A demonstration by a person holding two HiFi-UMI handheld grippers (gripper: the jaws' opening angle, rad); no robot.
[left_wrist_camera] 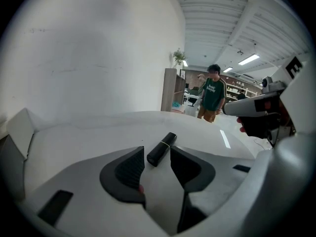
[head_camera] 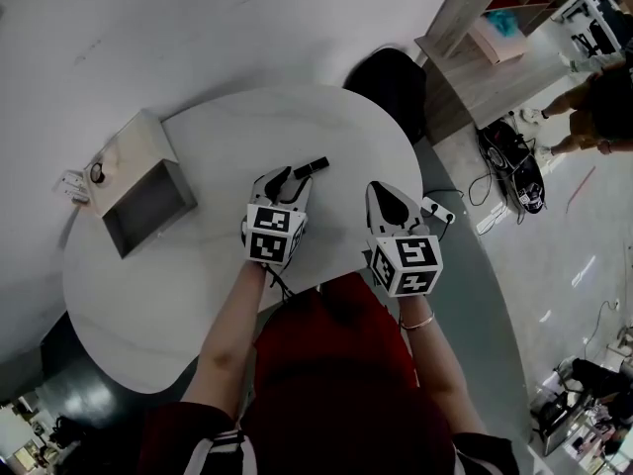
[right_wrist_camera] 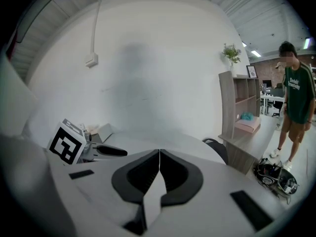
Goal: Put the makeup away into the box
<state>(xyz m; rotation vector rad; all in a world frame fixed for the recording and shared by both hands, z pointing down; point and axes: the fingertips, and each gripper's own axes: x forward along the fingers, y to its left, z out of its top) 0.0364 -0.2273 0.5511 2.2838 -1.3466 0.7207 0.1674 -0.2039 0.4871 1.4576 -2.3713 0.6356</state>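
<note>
White table (head_camera: 227, 132) with open box (head_camera: 148, 204) at its left edge, both grippers near the middle.
Left gripper (head_camera: 290, 179) spread wide, gripping nothing; right gripper (right_wrist_camera: 159, 152) closed tight, empty. Black makeup tube (left_wrist_camera: 161, 148) flat on the table, near end between left tips, well apart from box.

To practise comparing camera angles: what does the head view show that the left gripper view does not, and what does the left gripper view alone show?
Head view only: the person's arms and the marker cube on the left gripper. Left gripper view only: that gripper's jaws standing apart, with the near end of the black makeup tube between their tips, not gripped. Both: that tube, the white table, the right gripper.
</note>
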